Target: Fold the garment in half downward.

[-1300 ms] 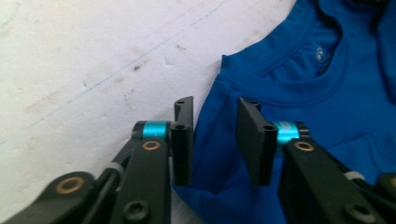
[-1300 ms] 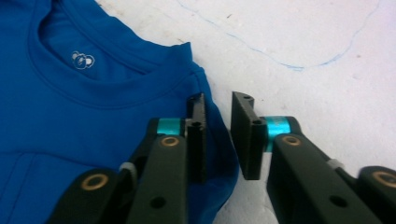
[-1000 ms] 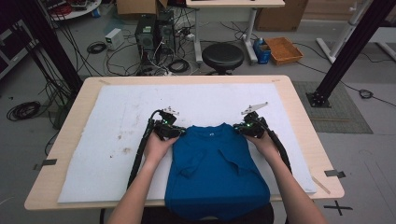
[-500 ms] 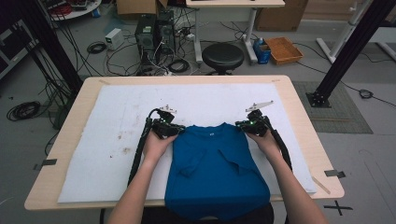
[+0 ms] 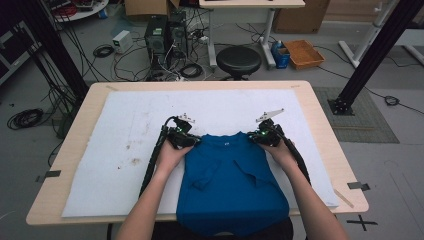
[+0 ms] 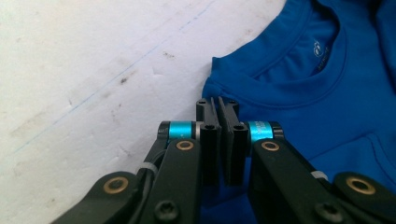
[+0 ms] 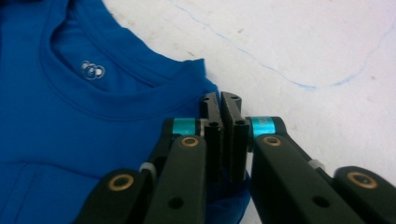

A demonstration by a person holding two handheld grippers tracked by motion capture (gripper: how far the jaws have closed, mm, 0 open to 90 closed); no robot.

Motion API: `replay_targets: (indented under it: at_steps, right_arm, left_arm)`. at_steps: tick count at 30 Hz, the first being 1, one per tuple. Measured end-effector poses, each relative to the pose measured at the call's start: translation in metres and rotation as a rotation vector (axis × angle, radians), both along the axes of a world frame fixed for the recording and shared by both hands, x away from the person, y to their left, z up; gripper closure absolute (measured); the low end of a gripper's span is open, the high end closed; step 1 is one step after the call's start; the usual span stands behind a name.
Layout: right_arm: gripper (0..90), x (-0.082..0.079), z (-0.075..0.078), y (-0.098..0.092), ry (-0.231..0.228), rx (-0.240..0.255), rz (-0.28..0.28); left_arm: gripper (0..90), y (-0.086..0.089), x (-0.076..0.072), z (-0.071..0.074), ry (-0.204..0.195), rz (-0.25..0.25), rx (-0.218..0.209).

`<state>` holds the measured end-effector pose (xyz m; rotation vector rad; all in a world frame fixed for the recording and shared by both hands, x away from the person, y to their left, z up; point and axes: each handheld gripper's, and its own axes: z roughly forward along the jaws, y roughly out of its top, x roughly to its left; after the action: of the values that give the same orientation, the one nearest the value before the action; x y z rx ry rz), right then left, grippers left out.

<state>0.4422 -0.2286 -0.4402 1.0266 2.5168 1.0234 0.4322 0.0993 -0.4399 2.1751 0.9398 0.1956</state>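
**Two grippers pinch the shoulders of a blue T-shirt**

A blue T-shirt (image 5: pixel 231 185) lies folded on a white mat (image 5: pixel 125 145) covering the worktop (image 5: pixel 320 115), collar away from the person, hem hanging over the near edge. The left gripper (image 5: pixel 184 140) is clamped on the shirt's left shoulder corner; the right gripper (image 5: pixel 261 136) is clamped on the right shoulder corner. Bare mat stretches beyond the collar and to both sides. On the floor behind, an orange tray (image 5: pixel 304 52) sits near a black stool (image 5: pixel 238 61).

One blue shirt (image 5: pixel 231 182); two tools, left tool (image 5: pixel 186 139) and right tool (image 5: pixel 257 136); one white mat (image 5: pixel 125 125).
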Motion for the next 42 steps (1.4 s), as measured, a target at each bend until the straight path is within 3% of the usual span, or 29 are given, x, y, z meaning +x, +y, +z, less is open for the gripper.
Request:
replay_targets:
  at_steps: [4, 7, 17, 21, 24, 29, 34, 42]
  right_arm:
    - [89.7, 0.001, 0.001, -0.001, -0.011, 0.015, -0.011]
    - [89.7, 0.006, 0.003, -0.007, 0.001, 0.045, -0.032]
    - [89.8, 0.027, 0.027, -0.008, -0.041, 0.085, -0.066]
    - [89.7, 0.032, 0.034, -0.013, -0.062, 0.122, -0.078]
    - [89.7, 0.027, 0.042, -0.018, -0.075, 0.148, -0.075]
    - [89.7, 0.008, 0.054, -0.022, -0.114, 0.156, -0.059]
    - [89.7, -0.02, 0.067, -0.025, -0.154, 0.182, -0.042]
    - [89.7, -0.065, 0.073, -0.028, -0.203, 0.181, -0.016]
  left_arm:
    - [87.9, -0.002, 0.002, 0.002, -0.022, 0.002, 0.029]
    - [88.2, -0.004, 0.007, 0.004, -0.028, 0.003, 0.027]
    - [88.2, -0.001, 0.034, 0.025, -0.098, 0.017, -0.023]
    - [88.1, 0.003, 0.038, 0.032, -0.121, 0.005, -0.043]
    - [88.1, 0.006, 0.033, 0.038, -0.13, -0.013, -0.073]
    - [88.1, 0.008, 0.015, 0.055, -0.184, -0.05, -0.101]
    - [88.1, 0.01, -0.008, 0.066, -0.223, -0.098, -0.086]
    - [88.1, 0.012, -0.045, 0.069, -0.255, -0.163, -0.095]
